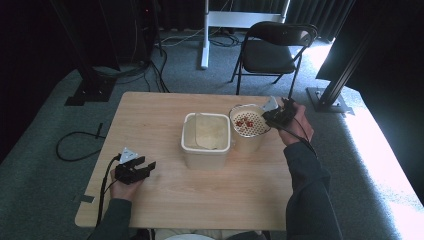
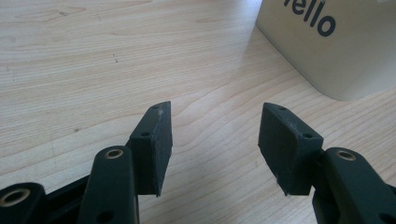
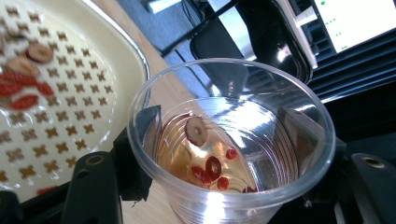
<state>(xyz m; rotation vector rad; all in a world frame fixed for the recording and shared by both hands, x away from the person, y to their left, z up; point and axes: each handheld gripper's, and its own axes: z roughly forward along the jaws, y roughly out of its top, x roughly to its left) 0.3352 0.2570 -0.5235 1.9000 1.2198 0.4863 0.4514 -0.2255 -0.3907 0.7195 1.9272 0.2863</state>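
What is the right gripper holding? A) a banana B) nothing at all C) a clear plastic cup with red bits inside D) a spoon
C: in the right gripper view the right gripper has its jaws on either side of a clear plastic cup with red bits inside, beside the strainer.

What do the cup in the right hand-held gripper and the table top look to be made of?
The cup looks like thin clear plastic: see-through, glossy, with ribbed walls. The table top shows pale wood grain with a matt finish; solid wood or laminate, I cannot tell.
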